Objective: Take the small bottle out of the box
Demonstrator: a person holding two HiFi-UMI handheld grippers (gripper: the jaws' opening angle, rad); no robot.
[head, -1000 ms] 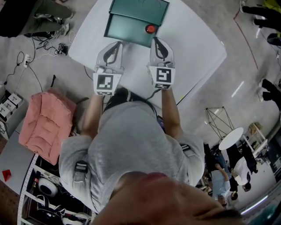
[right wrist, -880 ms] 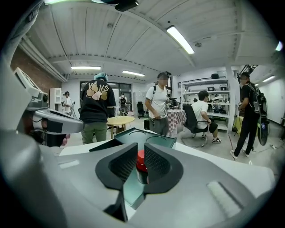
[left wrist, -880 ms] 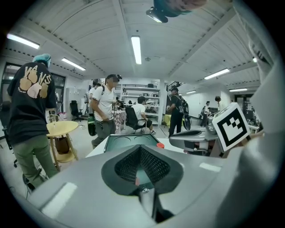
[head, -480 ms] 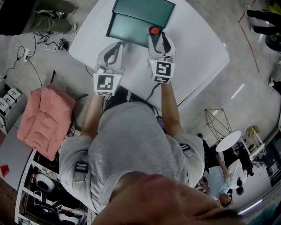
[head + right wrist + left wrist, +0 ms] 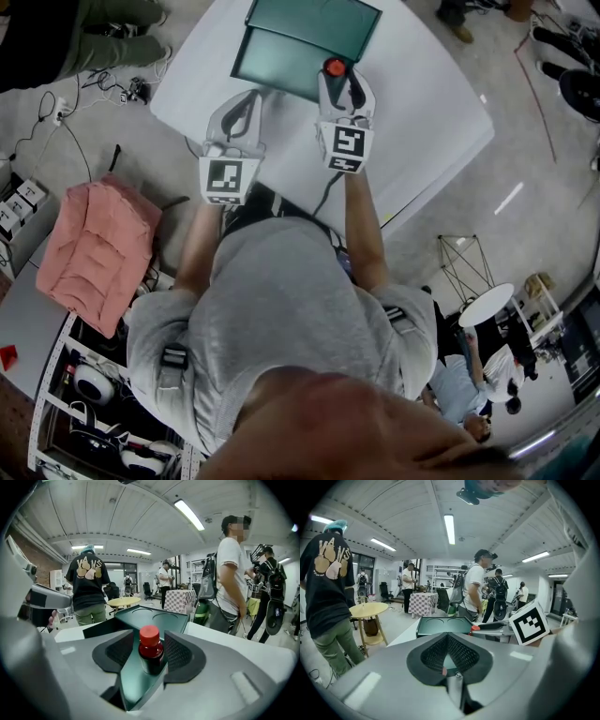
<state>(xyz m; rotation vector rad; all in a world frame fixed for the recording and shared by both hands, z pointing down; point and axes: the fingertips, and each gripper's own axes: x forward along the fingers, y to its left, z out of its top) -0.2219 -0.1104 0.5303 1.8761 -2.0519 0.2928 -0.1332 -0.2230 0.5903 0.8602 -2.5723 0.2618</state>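
Observation:
A small dark bottle with a red cap [image 5: 334, 67] stands upright at the right end of the open green box [image 5: 277, 61] on the white table. Its raised lid [image 5: 314, 21] is behind it. My right gripper [image 5: 338, 79] is open, and its jaws have just been opening. In the right gripper view the bottle [image 5: 150, 649] sits between the two pads [image 5: 178, 652] with a narrow gap on each side. My left gripper [image 5: 251, 97] hovers over the table short of the box's near left side, shut and empty [image 5: 447, 657].
The white table [image 5: 422, 112] drops off to the floor on all sides. A pink cushion [image 5: 94, 253] lies on the floor at left with cables beyond it. Several people stand around the room, and a round wooden table [image 5: 368, 610] is at far left.
My right gripper has moved forward and down to the bottle, and its jaws have gone from shut to wide apart around it. The left gripper has stayed put.

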